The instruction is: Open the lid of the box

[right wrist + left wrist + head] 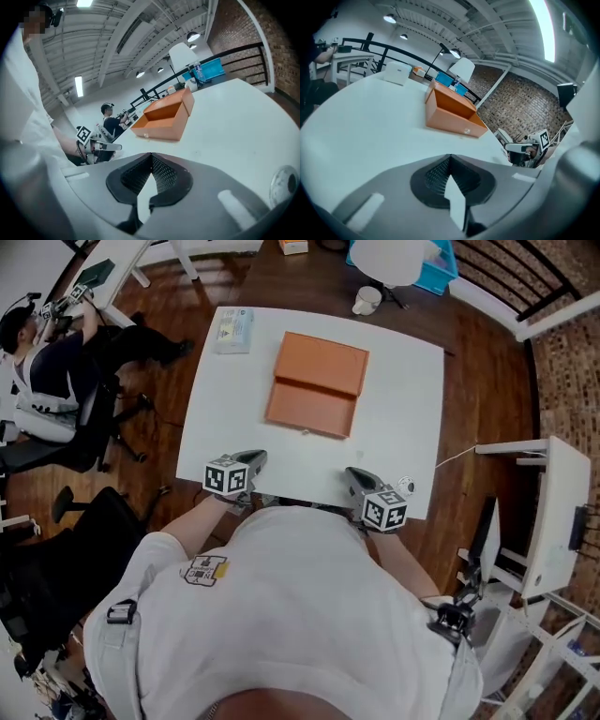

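As the orange box [317, 385] is sitting open near the middle of the white table [403, 427], its lid [323, 362] is leaning back on the far side. The lower half is showing only its own orange walls and floor, with a small pale clasp [467, 131] on the front. The left gripper [251, 463] and right gripper [354, 476] are being held at the table's near edge, well apart from the box, both clenched on nothing. A blue bin [436, 273] is standing beyond the table, its contents unclear.

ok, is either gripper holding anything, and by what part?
Nothing is held. The left gripper and right gripper are both shut and empty near the table's front edge, apart from the box.
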`<state>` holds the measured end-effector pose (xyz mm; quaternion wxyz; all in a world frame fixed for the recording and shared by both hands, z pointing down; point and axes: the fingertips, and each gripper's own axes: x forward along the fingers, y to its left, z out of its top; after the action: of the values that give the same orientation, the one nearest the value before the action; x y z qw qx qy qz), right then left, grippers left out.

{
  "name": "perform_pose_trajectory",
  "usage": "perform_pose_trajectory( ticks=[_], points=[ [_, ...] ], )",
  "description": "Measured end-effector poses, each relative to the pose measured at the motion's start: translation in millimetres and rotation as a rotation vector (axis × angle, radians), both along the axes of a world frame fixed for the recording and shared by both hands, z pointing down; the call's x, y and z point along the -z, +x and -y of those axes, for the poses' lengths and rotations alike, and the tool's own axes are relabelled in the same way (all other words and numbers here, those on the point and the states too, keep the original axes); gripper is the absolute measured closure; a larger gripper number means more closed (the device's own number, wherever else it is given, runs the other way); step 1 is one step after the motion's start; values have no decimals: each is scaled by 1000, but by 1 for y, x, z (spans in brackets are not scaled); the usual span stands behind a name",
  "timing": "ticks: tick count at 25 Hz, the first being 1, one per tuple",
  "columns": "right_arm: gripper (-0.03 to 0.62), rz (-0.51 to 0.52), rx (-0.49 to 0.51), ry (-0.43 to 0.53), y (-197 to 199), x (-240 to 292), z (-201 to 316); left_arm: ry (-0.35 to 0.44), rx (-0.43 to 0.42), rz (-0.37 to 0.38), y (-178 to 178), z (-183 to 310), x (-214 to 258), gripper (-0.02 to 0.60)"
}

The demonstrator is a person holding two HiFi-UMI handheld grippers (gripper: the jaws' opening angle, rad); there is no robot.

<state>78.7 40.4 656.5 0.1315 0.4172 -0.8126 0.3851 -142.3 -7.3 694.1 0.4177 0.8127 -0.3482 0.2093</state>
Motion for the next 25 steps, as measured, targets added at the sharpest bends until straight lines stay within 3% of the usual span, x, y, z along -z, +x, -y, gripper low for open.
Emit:
perform_pose_trajectory(
  ticks=[9,25],
  points=[
    [595,-72,10,3,-14,-13,-4,2,-160,54,12,-12,-12,581],
    [597,-86,-34,40,-15,-10,0,56,-153,55,15,-7,-7,581]
  ],
)
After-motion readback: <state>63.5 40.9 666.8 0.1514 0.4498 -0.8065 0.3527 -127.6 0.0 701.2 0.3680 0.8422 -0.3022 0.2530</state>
